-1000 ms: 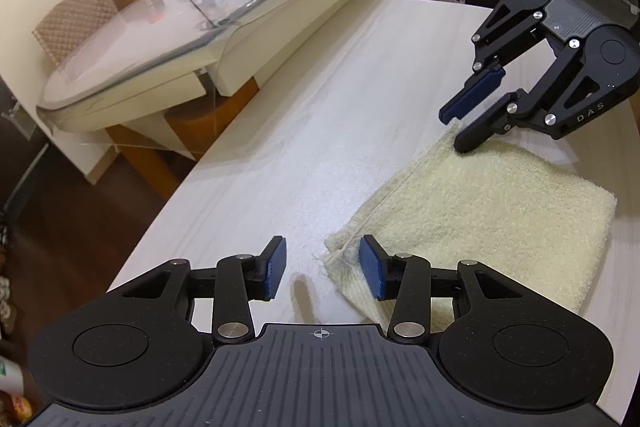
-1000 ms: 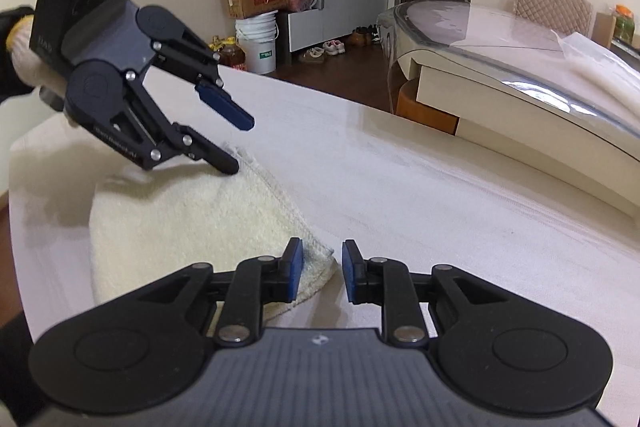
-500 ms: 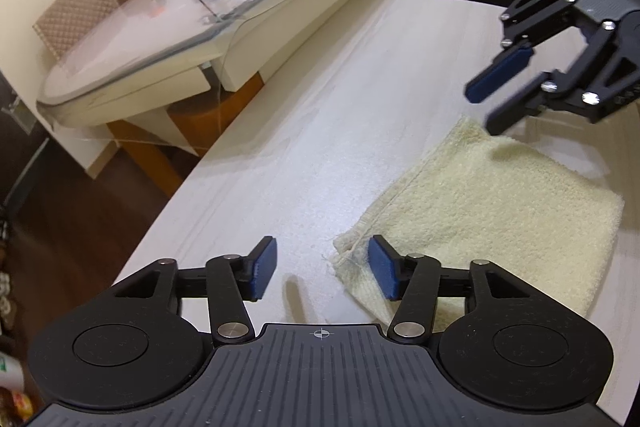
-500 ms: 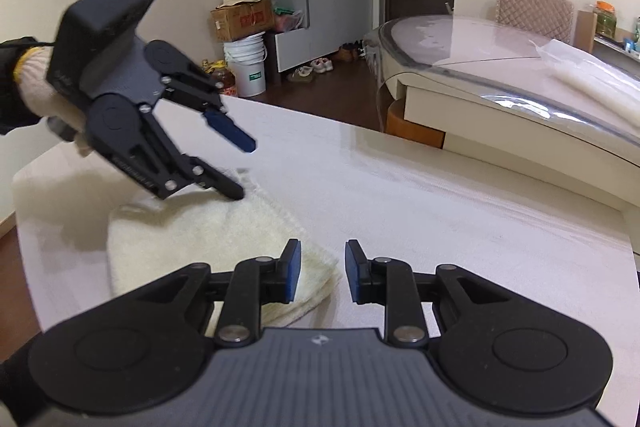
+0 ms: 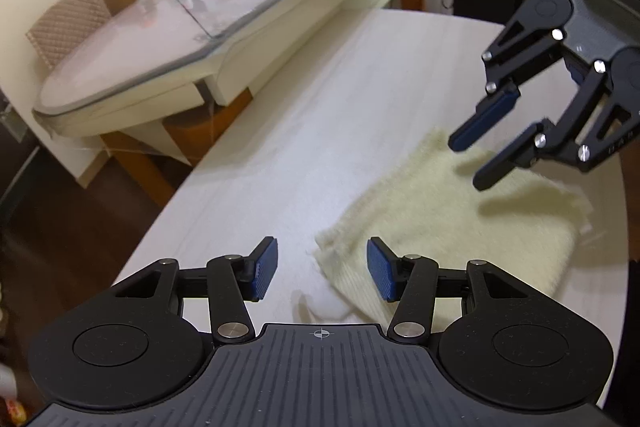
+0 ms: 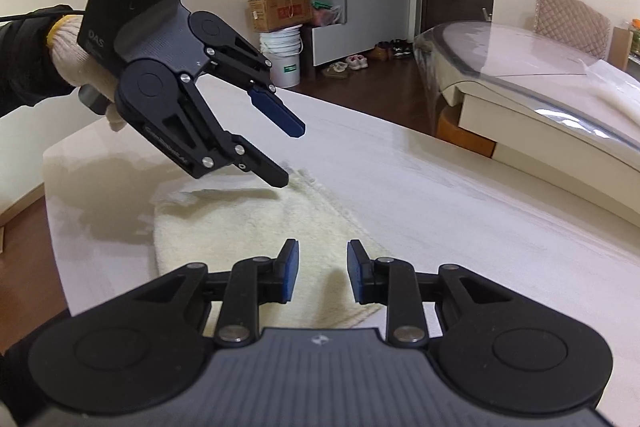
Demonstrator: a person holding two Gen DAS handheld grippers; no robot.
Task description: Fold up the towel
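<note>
Left wrist view: the towel (image 5: 452, 223), a pale cream terry cloth with a nubbly pile, lies folded into a rough rectangle flat on the table (image 5: 304, 131). Its near corner sits just ahead of my left gripper (image 5: 322, 269), between the ribbed blue pads (image 5: 380, 269), which stand wide apart and hold nothing. A stitched hem runs along the towel's left edge, slightly frayed.

My right gripper (image 5: 468, 163) hangs above the towel's far side, its angular black linkage fingers spread and empty, their shadows falling on the pile below.

From the right wrist view the towel (image 6: 248, 227) reaches under my right gripper (image 6: 322, 273), whose blue pads are parted with only air between them. The left gripper (image 6: 294, 155) hovers over the towel's far end, tilted downward and open, held by a hand in a knitted white glove (image 6: 86, 63) with a yellow cuff.

The table is smooth and pale with a faint wood-grain streak and a rounded edge. Beside it stands a cream table under a curved glass top (image 5: 168, 23), with a quilted beige chair (image 5: 68, 27) behind.
</note>
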